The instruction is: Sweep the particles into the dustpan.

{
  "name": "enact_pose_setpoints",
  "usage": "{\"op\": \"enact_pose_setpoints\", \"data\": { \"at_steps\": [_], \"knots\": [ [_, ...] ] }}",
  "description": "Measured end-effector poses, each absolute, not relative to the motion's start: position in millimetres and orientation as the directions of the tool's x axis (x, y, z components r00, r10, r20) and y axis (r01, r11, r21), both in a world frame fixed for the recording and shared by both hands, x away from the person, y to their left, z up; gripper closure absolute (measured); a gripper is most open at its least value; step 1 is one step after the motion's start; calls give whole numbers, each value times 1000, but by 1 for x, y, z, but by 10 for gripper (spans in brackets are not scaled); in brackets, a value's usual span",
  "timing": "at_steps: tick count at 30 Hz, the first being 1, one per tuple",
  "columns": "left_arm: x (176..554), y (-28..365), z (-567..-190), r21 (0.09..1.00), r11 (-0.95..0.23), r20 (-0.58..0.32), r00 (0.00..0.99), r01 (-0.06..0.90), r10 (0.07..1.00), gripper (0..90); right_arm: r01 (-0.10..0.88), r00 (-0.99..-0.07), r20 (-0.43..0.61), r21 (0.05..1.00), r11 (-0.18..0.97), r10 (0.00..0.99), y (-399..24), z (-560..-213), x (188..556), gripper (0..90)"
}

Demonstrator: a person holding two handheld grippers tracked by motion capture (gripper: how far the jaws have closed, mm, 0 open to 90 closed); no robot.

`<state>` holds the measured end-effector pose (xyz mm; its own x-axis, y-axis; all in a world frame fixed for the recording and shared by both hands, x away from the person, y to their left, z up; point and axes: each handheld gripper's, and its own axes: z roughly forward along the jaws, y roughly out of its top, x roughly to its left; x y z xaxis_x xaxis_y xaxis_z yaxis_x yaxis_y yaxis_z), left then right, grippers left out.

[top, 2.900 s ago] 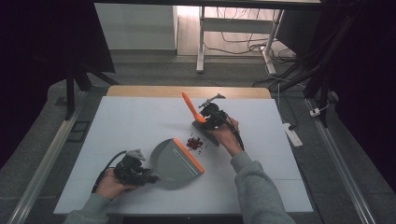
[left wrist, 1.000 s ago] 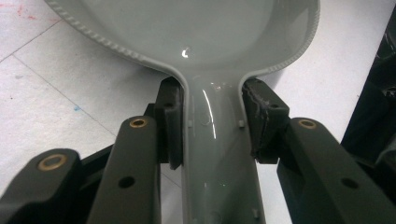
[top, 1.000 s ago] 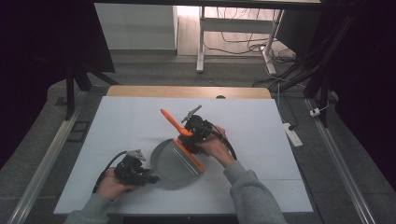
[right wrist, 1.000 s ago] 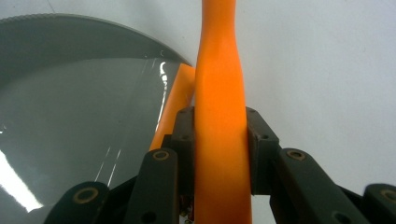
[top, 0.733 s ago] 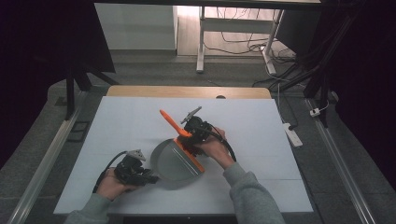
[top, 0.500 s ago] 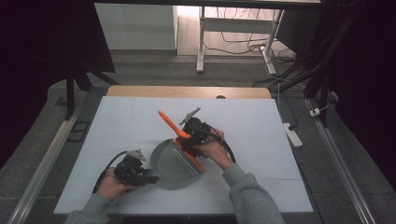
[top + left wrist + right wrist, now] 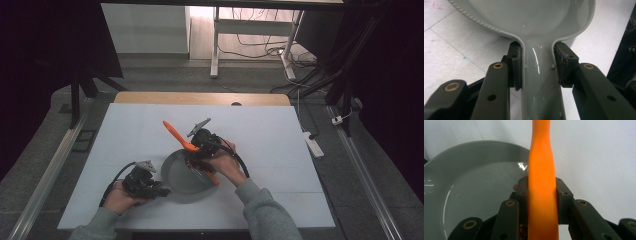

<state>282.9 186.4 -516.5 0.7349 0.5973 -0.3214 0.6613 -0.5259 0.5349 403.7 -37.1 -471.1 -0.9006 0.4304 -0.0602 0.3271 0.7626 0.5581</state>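
Both tongs are clamped tight: the left gripper [image 7: 537, 65] pinches the grey dustpan's [image 7: 186, 174] handle, and the right gripper [image 7: 541, 195] squeezes the orange brush [image 7: 181, 139] handle at the pan's right lip. I'd keep the pan pressed flat and sweep with short strokes leftward into it. It's a shiny, round, ridged-rim pan near the front middle of the white table [image 7: 280, 130].

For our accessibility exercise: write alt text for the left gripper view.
The left gripper clamps the handle of a grey dustpan, one black jaw on each side. The pan's ribbed rim curves above, over a white table.
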Motion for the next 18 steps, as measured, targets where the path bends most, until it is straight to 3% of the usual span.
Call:
{"op": "enact_pose_setpoints", "data": {
  "at_steps": [9,18],
  "knots": [
    [283,187,-517,534,-526,-323,735,662,597,614,306,-916,-20,610,731,401,-38,-462,398,706],
    [283,187,-517,534,-526,-323,735,662,597,613,367,-867,-31,637,678,498,-65,-453,409,706]
  ]
}}
